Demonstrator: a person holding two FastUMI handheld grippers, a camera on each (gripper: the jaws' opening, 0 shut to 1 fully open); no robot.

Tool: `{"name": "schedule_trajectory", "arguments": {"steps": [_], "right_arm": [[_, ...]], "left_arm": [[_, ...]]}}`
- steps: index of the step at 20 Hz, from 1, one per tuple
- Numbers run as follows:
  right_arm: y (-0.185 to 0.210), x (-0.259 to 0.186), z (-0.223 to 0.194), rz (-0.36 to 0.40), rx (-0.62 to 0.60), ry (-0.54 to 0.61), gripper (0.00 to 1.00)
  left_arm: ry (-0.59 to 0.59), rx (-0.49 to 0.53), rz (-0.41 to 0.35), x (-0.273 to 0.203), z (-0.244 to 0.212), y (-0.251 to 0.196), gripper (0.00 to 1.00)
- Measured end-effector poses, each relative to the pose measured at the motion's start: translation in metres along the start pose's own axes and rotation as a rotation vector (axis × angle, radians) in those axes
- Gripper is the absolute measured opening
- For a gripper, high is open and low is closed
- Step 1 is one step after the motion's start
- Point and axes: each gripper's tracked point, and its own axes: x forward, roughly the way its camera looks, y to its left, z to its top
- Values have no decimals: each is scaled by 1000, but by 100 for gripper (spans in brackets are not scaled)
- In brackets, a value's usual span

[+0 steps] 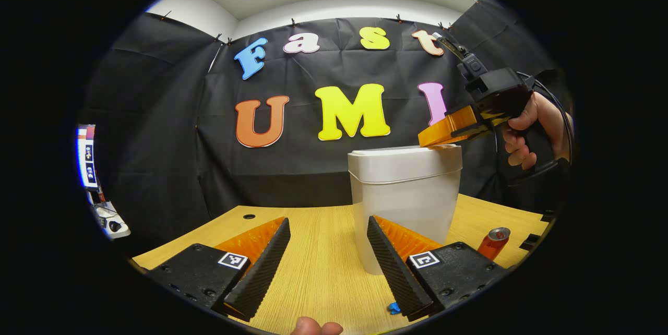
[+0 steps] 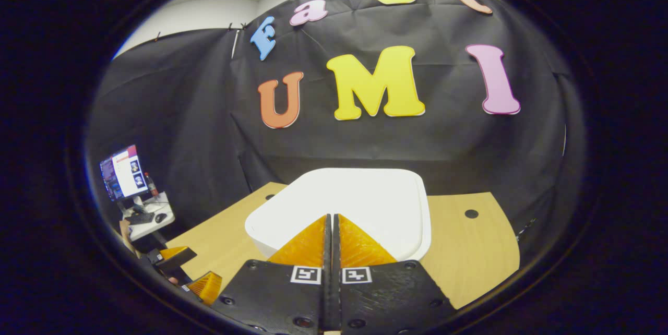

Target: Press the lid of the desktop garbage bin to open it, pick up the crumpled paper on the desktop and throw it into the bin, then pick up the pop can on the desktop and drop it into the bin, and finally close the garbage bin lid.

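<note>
The white garbage bin (image 1: 404,199) stood upright on the wooden desktop (image 1: 318,262), its lid (image 1: 402,156) down and flat. In the left gripper view the left gripper (image 1: 326,251) hung low over the desk with its fingers spread wide and nothing between them, the bin just beyond and partly behind its right-hand finger. The right gripper (image 1: 436,138), held by a hand (image 1: 527,131), had its tip resting on the far right edge of the lid. In the right gripper view the right gripper (image 2: 331,220) showed its fingers pressed together with nothing pinched, their tip down on the near part of the lid (image 2: 355,196), which hid the bin's body below. The pop can (image 1: 493,243) stood on the desk to the right of the bin, apart from it and half hidden by the left gripper's body. A small blue scrap (image 1: 393,308) lay on the desk near that gripper. Off the desk's left edge a monitor (image 2: 122,170) sat on a side table (image 2: 151,217)
</note>
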Motion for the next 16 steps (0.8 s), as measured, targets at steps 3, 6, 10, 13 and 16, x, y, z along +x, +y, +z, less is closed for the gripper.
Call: {"name": "schedule_trajectory", "arguments": {"steps": [3,6,10,13,16], "right_arm": [[0,-5,13,-22,-14,-57,1],[0,-14,35,-69,-22,-117,5],[15,-40,77,-76,-70,-267,72],[15,-47,83,-97,-87,-306,98],[11,-63,94,-130,-86,-360,96]], "left_arm": [[-6,1,6,0,1,4,96],[-5,0,19,-1,2,7,96],[-12,-29,33,-1,5,18,96],[-10,-33,37,0,4,19,96],[-12,-33,35,-2,5,18,96]]}}
